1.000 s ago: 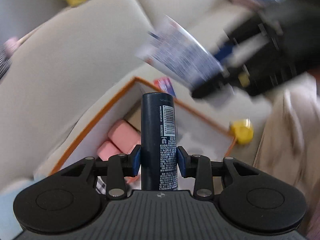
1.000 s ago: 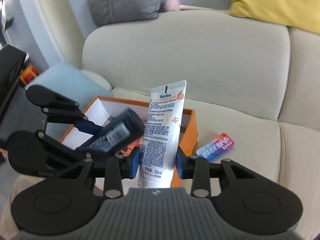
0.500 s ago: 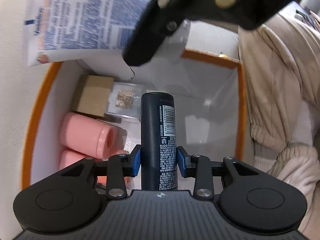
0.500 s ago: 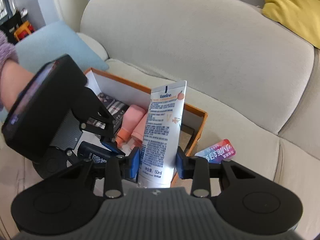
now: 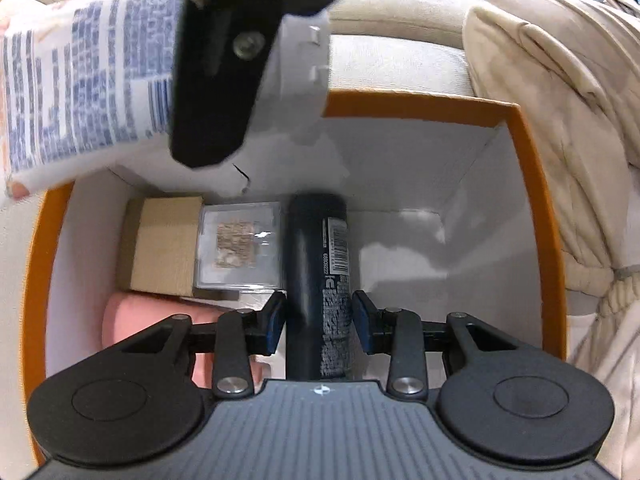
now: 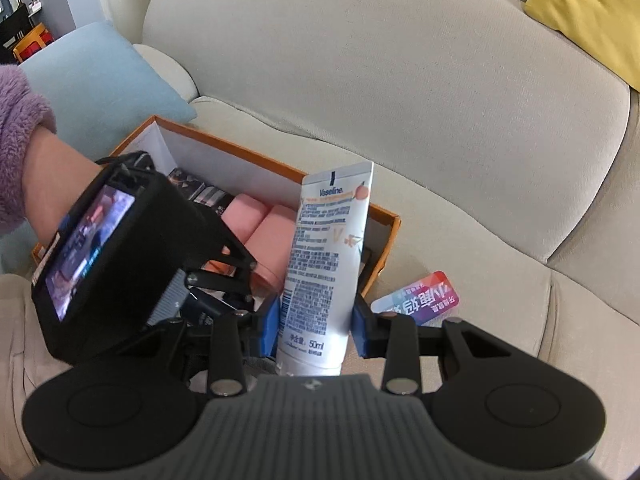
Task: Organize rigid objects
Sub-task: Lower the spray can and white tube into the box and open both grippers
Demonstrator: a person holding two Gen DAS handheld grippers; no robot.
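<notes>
Both tongs [image 5: 319, 322] [image 6: 316, 326] tilt steeply over box [image 5: 536, 184].

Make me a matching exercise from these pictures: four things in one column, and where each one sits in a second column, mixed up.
Things
1. dark blue can
2. white tube
3. pink containers
4. colourful card

Places
A. on the sofa cushion, outside the box
B. between the right gripper's pads, above the box
C. lying in the orange-rimmed box, at one side
D. between the left gripper's pads, inside the box

Pairs: 1-D, 2-B, 3-C, 4-A
</notes>
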